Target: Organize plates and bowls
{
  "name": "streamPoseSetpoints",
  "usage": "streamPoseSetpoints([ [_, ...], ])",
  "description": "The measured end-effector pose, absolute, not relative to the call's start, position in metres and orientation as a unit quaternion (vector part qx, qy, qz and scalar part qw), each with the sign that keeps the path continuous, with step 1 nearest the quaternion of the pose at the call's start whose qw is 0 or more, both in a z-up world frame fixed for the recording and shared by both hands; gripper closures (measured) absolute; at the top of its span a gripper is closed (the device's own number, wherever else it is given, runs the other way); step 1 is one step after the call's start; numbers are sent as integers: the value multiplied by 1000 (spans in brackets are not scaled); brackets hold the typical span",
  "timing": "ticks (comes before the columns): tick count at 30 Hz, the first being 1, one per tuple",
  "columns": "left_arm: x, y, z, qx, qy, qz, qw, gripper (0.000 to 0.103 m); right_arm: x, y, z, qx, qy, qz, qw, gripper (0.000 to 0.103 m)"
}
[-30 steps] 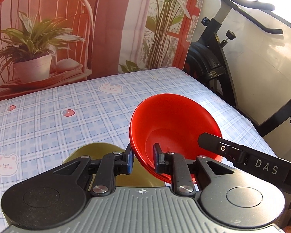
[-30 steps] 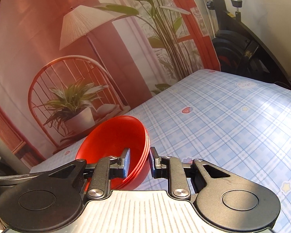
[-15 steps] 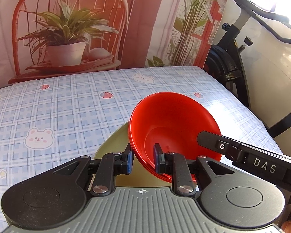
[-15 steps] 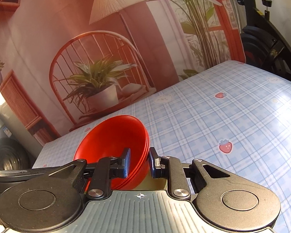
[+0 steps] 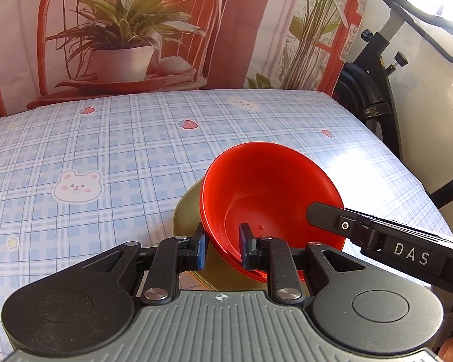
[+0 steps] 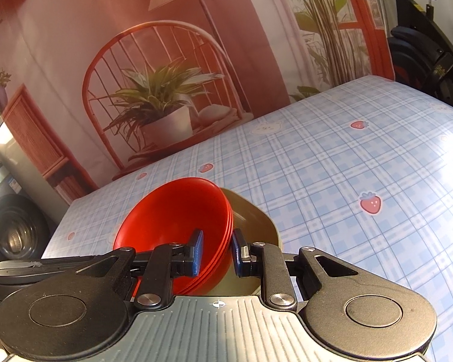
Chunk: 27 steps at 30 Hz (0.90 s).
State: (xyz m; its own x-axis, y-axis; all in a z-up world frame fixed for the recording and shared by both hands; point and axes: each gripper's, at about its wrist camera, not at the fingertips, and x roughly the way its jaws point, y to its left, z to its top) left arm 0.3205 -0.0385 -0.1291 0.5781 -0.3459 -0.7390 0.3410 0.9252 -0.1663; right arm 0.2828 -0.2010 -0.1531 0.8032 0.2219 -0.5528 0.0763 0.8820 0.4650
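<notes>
left wrist: close, low, faces along table toward backdrop | right wrist: same, from opposite side | shared: red bowls (image 5: 265, 187) (image 6: 178, 211), olive plate (image 5: 187, 211) (image 6: 253, 220)

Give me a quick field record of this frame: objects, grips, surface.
held item: stack of nested glossy red plastic bowls
stack count: several rims visible, exact number unclear
left gripper: fingers shut on the stack's near rim
right gripper: fingers shut on the opposite rim
beneath stack: olive-green plate, partly hidden; contact cannot be told
surface: table with blue plaid cloth printed with bears and strawberries
background: printed backdrop with potted plant, black exercise bike
</notes>
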Motion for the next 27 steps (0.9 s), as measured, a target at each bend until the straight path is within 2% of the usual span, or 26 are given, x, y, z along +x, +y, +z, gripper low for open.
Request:
streamPoseSetpoints([
  [20, 318, -44, -135, 7, 422, -180, 888, 80, 287, -200, -161, 245, 324, 41, 913, 86],
  [27, 316, -44, -133, 9, 420, -173, 891, 80, 285, -202, -158, 243, 321, 35, 915, 82],
])
